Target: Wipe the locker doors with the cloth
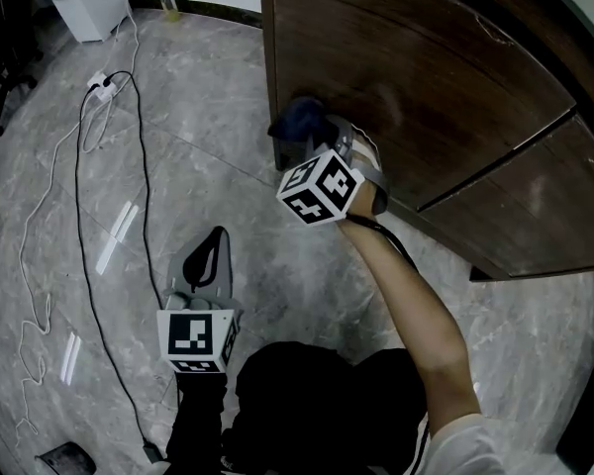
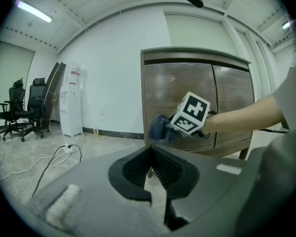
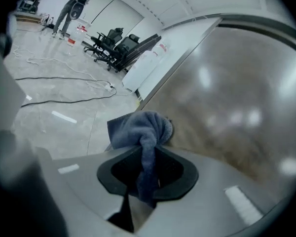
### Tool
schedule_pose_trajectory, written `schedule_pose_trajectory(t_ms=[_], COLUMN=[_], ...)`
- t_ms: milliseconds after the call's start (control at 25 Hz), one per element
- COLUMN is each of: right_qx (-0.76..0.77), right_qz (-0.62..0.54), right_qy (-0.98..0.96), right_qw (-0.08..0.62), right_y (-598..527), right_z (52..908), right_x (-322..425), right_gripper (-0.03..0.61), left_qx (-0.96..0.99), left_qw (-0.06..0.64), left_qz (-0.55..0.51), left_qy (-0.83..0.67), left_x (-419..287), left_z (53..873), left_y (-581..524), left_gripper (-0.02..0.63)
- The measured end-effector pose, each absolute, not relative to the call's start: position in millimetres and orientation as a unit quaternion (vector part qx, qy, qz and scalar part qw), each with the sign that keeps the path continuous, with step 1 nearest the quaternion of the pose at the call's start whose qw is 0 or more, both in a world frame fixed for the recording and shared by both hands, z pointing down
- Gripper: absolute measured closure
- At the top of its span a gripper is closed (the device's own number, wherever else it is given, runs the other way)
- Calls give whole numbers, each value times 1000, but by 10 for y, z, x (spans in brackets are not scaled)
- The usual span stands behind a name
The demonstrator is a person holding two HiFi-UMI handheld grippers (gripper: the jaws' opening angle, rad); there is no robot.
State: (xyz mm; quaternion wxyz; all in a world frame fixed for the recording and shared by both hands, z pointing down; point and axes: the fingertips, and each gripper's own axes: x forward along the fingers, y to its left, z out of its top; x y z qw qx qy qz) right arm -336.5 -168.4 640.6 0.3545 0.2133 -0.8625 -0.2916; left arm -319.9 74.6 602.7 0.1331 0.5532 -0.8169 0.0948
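The right gripper (image 3: 148, 168) is clamped on a blue cloth (image 3: 142, 128). Its own view shows a strand of the fabric pinched between the jaws, with the rest bunched just ahead of the tips and pressed against the brown locker door (image 3: 227, 98), near the door's edge. That view does not take in the whole locker.

The left gripper view does. Ahead of the left gripper (image 2: 155, 168) and well apart from it, the locker stands with two doors side by side, the cloth on the left one. A white water dispenser (image 2: 71, 100) and office chairs (image 2: 24, 107) lie off to its left. The left gripper's jaws are closed tip to tip with nothing between them.

Only the head view shows the left gripper low over the marble floor (image 1: 208, 97), away from the locker, with a black cable (image 1: 79, 216) trailing to its left.
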Motion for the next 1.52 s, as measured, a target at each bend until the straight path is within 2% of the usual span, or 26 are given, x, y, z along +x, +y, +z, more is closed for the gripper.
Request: schedule_pose_trajectory(t_ms=[400, 760, 880, 1200, 1520], right_qx=[262, 276, 271, 235, 190], right_qz=[-340, -366, -362, -401, -380], right_qy=[-870, -865, -865, -835, -810], right_qw=[243, 206, 217, 294, 405], right_y=[-1681, -1654, -1664, -1584, -1573], right_z=[4444, 3530, 3767, 5139, 6689], right_x=[-3538, -3708, -3744, -3831, -3856], right_gripper=[502, 500, 501, 501, 500], left_qx=[560, 561, 554, 545, 542], left_qw=[100, 106, 105, 123, 139], left_qz=[83, 82, 85, 89, 102], left_qy=[-818, -817, -822, -825, -823], left_x=[-3168, -3138, -3218, -3259, -3373], left_z=[5755, 5769, 5818, 5973, 6160], left_y=[653, 712, 732, 786, 820], left_gripper=[611, 611, 611, 611, 611])
